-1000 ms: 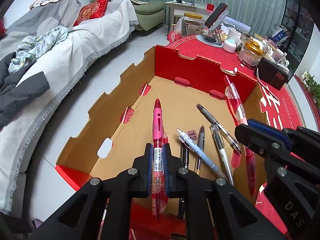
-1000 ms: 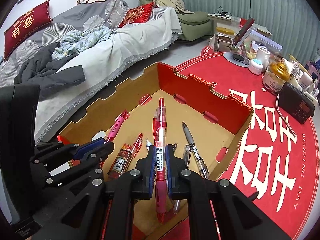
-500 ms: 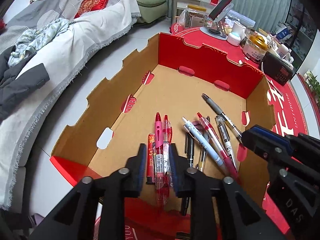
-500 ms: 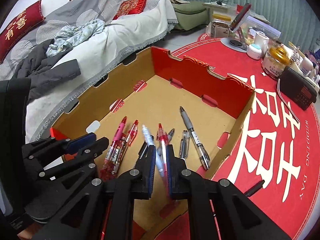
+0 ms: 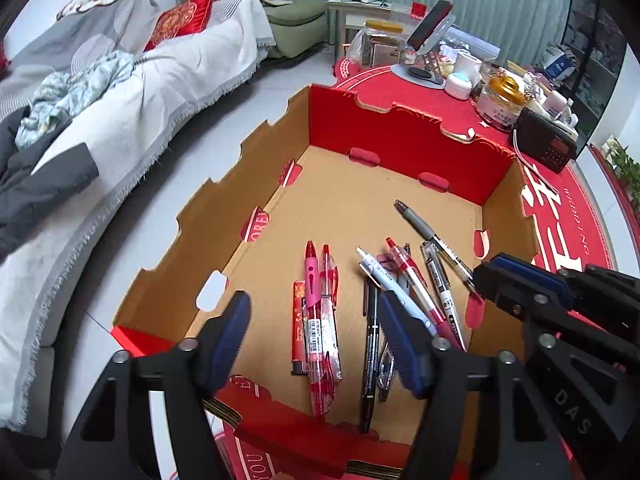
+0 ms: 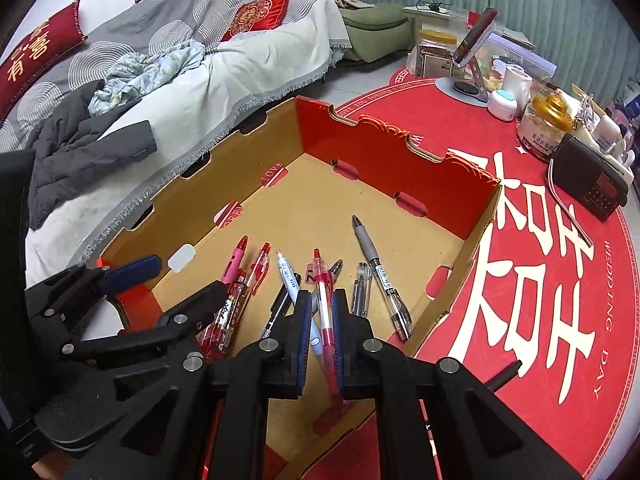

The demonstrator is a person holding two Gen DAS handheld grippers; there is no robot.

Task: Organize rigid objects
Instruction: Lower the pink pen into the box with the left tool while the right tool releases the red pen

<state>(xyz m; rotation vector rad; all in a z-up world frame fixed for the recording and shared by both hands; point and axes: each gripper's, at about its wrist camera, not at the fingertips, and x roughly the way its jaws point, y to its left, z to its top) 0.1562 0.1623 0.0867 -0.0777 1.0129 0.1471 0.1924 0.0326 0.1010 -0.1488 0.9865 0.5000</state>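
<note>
Below the left tool (image 5: 314, 340), whose jaws are opening, a pink pen (image 5: 316, 320) lies in the box (image 5: 392, 136); the right tool (image 6: 320, 334) grips a red pen (image 6: 324, 304), not yet released.

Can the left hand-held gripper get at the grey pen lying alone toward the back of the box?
Probably yes: the grey pen lies uncovered on the box floor, and the left hand-held gripper, jaws opening, holds nothing.

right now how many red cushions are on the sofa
2: one red cushion at the sofa's far left, the other near the green armchair; clothes may hide more.
</note>
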